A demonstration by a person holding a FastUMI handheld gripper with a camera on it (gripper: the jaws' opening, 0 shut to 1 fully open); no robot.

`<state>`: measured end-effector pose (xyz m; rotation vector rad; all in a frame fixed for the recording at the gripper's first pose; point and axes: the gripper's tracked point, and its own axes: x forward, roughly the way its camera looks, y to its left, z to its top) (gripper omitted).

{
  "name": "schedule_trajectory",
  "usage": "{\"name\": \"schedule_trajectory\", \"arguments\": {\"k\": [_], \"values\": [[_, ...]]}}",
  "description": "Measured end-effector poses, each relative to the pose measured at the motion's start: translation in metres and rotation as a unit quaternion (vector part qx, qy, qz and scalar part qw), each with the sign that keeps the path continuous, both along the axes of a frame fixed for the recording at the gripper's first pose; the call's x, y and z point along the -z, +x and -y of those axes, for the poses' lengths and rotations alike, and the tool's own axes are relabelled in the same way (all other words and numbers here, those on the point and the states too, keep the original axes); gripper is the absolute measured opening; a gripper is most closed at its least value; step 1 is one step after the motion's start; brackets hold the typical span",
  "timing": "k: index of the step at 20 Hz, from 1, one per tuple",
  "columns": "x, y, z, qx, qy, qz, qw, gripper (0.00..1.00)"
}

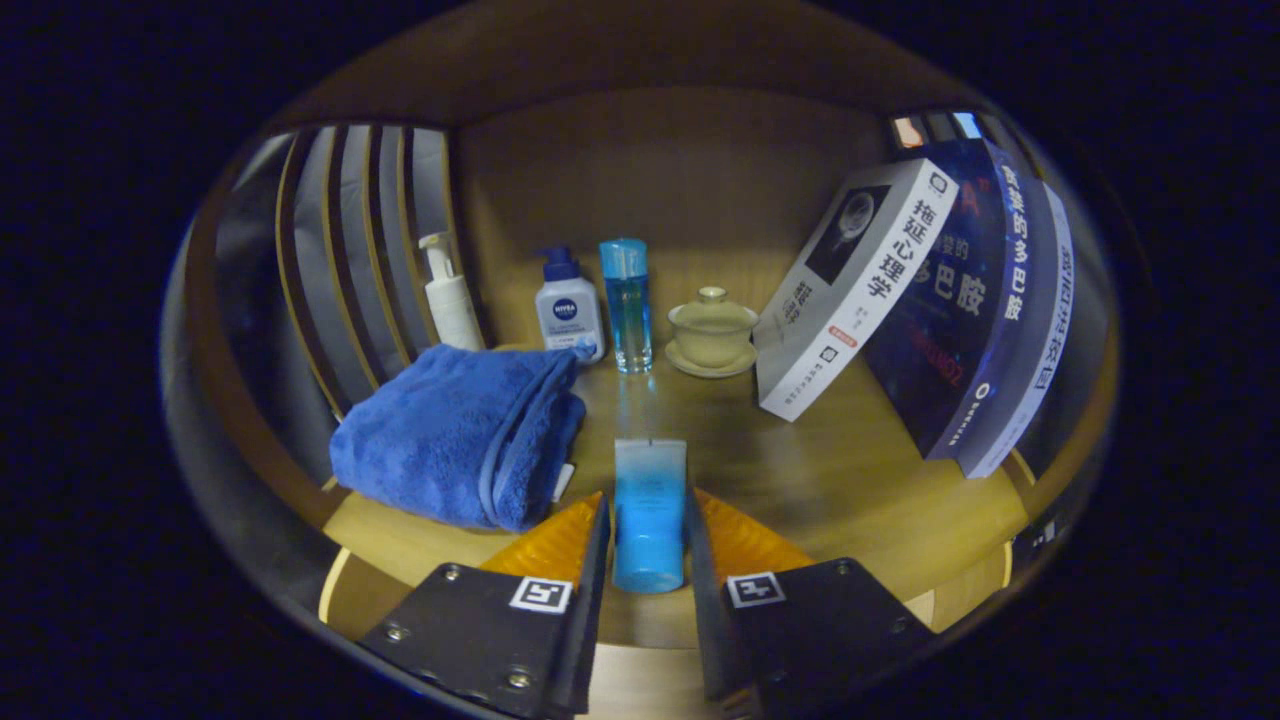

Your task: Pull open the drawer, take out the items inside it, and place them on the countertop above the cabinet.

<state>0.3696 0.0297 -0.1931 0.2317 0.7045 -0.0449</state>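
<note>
Firmly clamped, the gripper (648, 540) holds a blue tube (649, 510) between its two fingers (590, 545), both pressing on the tube's sides, cap end toward the camera and flat crimped end pointing ahead over the counter (800, 470). Whether the tube touches the wooden surface cannot be told. Just beside the left finger, near the counter's front left corner, lies a folded blue towel (455, 435), a small white tag showing at its lower fold. Beyond the fingers, along the back edge of the counter, stand a white pump bottle with a dark blue top (567, 310) and, just beside it, a tall clear blue bottle (626, 305), both upright. To their right sits a pale lidded tea bowl on its saucer (711, 335). At the back left corner, against a slatted side panel (350, 260), stands a white pump dispenser (449, 295). Along the right edge of the counter, a white-spined book (850, 290) leans leftward, tilted against a row of dark blue books (985, 300) that also slant. A wooden back wall (680, 170) closes the recess behind the bottles.
</note>
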Motion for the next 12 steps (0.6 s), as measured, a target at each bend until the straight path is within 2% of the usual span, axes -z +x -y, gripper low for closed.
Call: {"name": "schedule_trajectory", "arguments": {"k": [2, 6, 10, 12], "values": [[-0.011, -0.009, 0.003, 0.003, -0.004, 0.013, 1.0, 0.43], [-0.048, -0.045, -0.004, -0.02, -0.009, 0.069, 0.997, 0.43], [-0.082, -0.112, -0.02, -0.038, 0.019, 0.109, 0.993, 0.43], [-0.089, -0.15, -0.025, -0.047, 0.012, 0.131, 0.99, 0.43]]}}
